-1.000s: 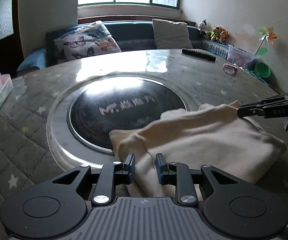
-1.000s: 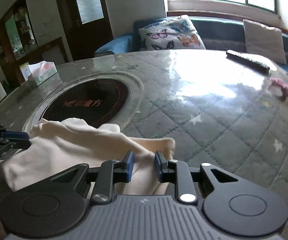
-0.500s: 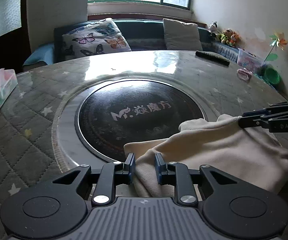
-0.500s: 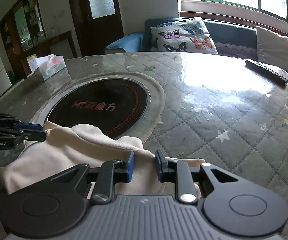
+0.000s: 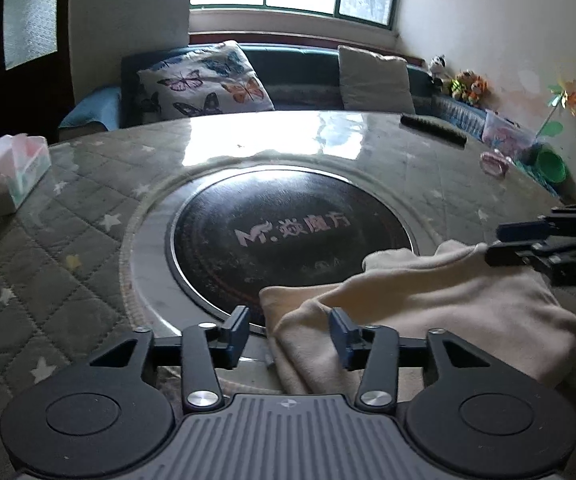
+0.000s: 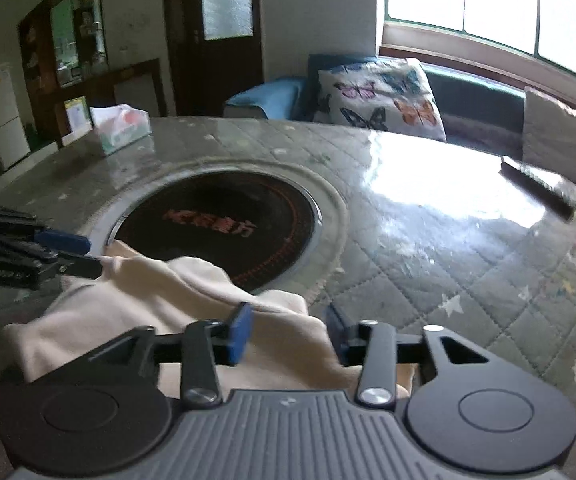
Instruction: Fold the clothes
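The cream garment (image 5: 428, 300) is a soft, fleecy cloth folded into a thick rumpled bundle, lying on the table (image 5: 68, 248) partly over the rim of the round black cooktop (image 5: 288, 236), directly ahead of both tools. The left gripper (image 5: 288, 332) has its jaws opening, with a loose fold of the cloth lying between the blue pads, neither of which presses on it. The right gripper (image 6: 290, 330) is likewise opening, its pads standing clear of the fabric bunched between them. Beyond the left gripper, the glossy glass disc carries pale lettering, an "M" followed by Chinese characters. The tabletop is a grey quilted cover with diamond stitching and small stars under a shiny clear sheet. Far ahead lie a dark remote (image 5: 434, 130), a tissue box (image 5: 12, 172) and a butterfly-print pillow (image 5: 204, 80)
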Motion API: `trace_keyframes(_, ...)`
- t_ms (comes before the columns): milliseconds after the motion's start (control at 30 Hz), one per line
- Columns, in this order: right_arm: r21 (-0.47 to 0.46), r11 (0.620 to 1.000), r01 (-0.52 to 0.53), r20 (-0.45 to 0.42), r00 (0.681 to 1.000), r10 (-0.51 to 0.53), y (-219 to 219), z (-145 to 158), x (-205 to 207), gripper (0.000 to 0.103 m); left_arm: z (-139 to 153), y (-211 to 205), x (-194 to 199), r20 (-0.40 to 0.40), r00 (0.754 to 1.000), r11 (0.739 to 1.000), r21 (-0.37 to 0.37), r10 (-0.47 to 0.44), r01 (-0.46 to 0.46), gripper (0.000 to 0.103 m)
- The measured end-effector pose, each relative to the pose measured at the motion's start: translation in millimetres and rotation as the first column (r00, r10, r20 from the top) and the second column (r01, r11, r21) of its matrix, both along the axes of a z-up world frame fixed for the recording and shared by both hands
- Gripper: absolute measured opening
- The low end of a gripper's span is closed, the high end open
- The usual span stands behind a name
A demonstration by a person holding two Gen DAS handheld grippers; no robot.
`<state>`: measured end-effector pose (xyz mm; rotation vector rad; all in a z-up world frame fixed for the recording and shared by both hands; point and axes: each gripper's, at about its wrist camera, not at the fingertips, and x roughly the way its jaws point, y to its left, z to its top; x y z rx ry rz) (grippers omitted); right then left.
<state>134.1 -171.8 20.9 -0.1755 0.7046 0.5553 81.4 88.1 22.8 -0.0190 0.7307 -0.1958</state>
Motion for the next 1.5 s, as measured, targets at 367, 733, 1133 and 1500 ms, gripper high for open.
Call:
trace_keyframes(367,-0.036,0.974,-0.223,0.066,0.972,0.225,47,17,-62,0.076,9,11,-20,0.021,0.998,0.998,-0.02,0.067,-0.067,0.082)
trace_keyframes(733,-0.228,0.835,-0.501,0.144,0.831,0.538,127,-1,-131,0.067,12,32,-30,-0.019,0.986,0.98,-0.107,0.166,-0.167,0.085)
trace_keyframes(1133,-0.357,0.786,-0.504,0.154,0.799,0.582,161,-24,-144,0.013,1,43,-30,-0.145,0.973,0.923,-0.317,0.18,-0.218,0.084)
trace_keyframes(1500,-0.107,0.89,-0.444,0.144,0.878,0.456,119,12,-123,0.008,-8,36,-21,-0.284,0.945,0.811,-0.507,0.163,-0.292,0.078)
